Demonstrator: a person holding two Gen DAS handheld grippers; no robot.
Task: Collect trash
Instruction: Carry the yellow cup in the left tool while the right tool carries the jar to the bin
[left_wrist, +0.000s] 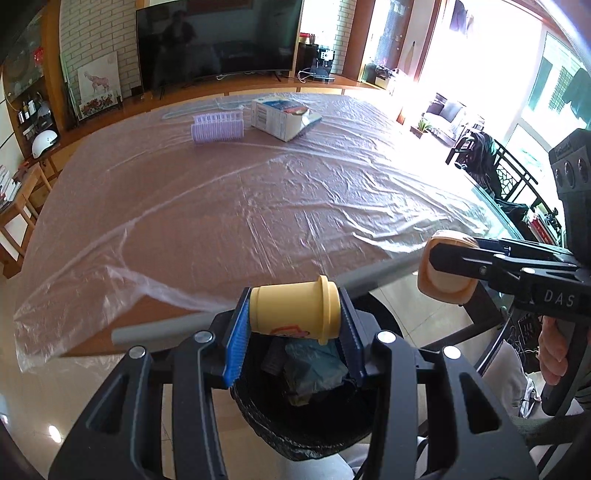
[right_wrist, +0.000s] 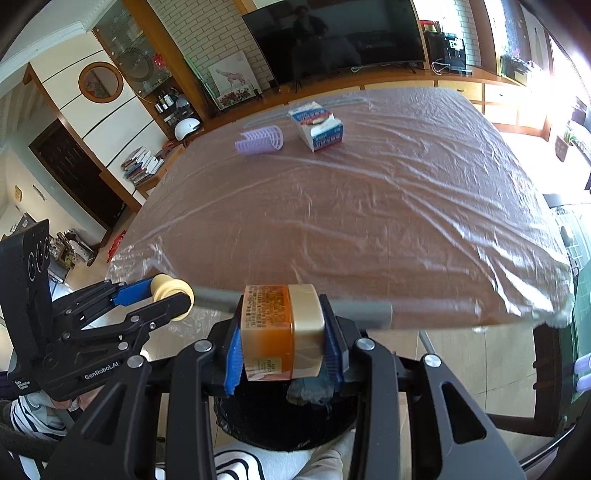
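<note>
My left gripper (left_wrist: 293, 314) is shut on a small yellow tub (left_wrist: 295, 308) lying sideways between its blue pads, held over a black-lined trash bin (left_wrist: 295, 428) below the table's near edge. The bin holds crumpled wrappers. My right gripper (right_wrist: 282, 332) is shut on an amber jar with a cream lid (right_wrist: 280, 330), also above the bin (right_wrist: 280, 421). Each gripper shows in the other's view: the right gripper (left_wrist: 447, 273) with its jar at the right, the left gripper (right_wrist: 171, 295) with its tub at the left. On the far side of the table lie a lilac ribbed cup (left_wrist: 218, 127) and a torn blue-white carton (left_wrist: 282, 118).
The table (left_wrist: 240, 206) is covered by wrinkled clear plastic sheet, with a grey bar along its near edge (left_wrist: 159, 326). A TV and a low wooden cabinet stand behind it. Chairs stand at the right. A hand (left_wrist: 554, 347) holds the right gripper's handle.
</note>
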